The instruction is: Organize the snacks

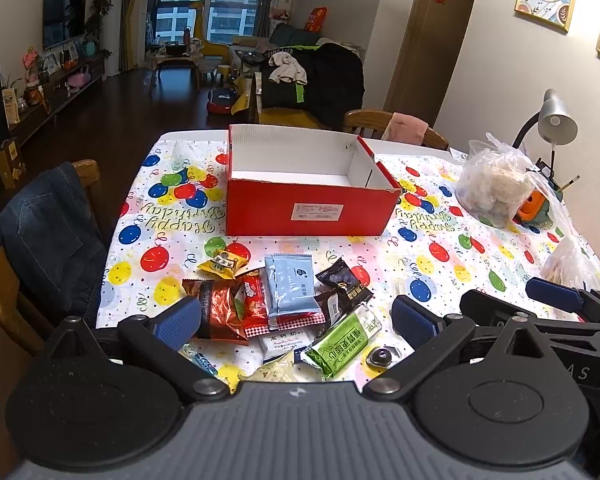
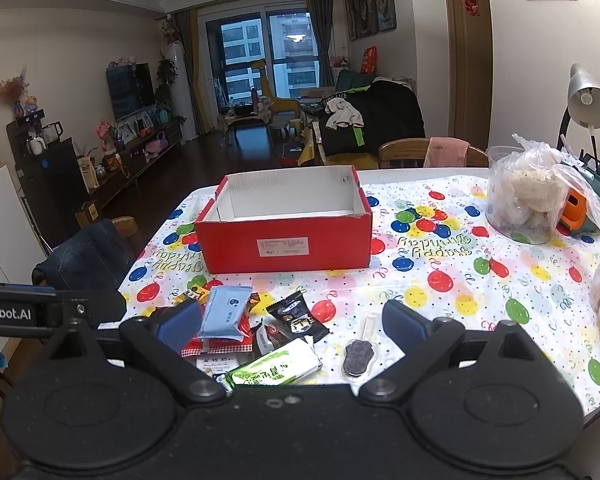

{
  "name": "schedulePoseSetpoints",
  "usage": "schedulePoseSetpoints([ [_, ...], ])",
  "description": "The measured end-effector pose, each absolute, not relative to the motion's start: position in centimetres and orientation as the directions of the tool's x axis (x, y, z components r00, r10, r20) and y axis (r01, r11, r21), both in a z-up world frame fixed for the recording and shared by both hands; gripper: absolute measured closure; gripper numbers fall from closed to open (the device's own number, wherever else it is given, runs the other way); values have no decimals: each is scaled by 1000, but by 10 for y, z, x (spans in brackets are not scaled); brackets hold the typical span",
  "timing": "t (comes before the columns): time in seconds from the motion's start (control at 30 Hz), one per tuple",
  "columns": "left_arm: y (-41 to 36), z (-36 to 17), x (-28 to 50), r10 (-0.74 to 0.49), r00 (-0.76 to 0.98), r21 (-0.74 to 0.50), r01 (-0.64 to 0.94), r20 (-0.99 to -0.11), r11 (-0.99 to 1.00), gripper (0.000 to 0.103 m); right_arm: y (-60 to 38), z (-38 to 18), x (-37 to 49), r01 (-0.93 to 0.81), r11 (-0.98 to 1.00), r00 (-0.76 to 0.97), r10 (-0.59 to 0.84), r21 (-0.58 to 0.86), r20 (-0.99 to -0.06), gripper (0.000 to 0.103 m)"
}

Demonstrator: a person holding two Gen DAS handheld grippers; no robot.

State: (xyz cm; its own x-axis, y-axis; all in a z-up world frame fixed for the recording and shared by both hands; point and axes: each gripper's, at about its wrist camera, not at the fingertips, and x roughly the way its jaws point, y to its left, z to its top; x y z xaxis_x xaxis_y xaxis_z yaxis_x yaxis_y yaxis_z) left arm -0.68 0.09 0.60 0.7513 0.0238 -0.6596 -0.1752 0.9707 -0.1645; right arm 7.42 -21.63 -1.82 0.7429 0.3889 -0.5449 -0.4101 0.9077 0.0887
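Nearest the cameras, the left gripper [image 1: 296, 322] hangs with its jaws spread wide and nothing between them, low over a heap of snack packets at the near edge of the table [image 1: 440, 208]; the right gripper [image 2: 292, 322] is likewise spread wide and holds nothing, just to the right of the left one. In the heap, a green packet [image 1: 342, 344] lies closest, tilted, with a dark round sweet in clear wrap [image 1: 380, 357] beside it on the right. A light blue packet [image 1: 292, 284] rests on a red packet [image 1: 256, 300], a black packet [image 1: 344, 282] just to its right and a yellow packet [image 1: 222, 264] behind. Farther back stands the open red box [image 1: 306, 208], white inside, apart from the heap. Far right, a clear plastic bag [image 1: 494, 184] sits before a desk lamp [image 1: 556, 120]
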Motion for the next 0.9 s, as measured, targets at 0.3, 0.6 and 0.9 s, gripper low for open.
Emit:
schedulePoseSetpoints([
  [0.3,2,9,-10,28,755,-164,-179,-655,970,1,-215,-17,73,-412,907,743,390,87,-544,6],
  [0.6,2,10,-13,25,755,-166,-176,-655,970,1,-215,-17,70,-421,903,745,395,80,-538,7],
  [0.9,-1,13,-16,18,758,-170,-169,-652,971,1,-218,-15,66,-414,906,749,392,85,-533,8],
])
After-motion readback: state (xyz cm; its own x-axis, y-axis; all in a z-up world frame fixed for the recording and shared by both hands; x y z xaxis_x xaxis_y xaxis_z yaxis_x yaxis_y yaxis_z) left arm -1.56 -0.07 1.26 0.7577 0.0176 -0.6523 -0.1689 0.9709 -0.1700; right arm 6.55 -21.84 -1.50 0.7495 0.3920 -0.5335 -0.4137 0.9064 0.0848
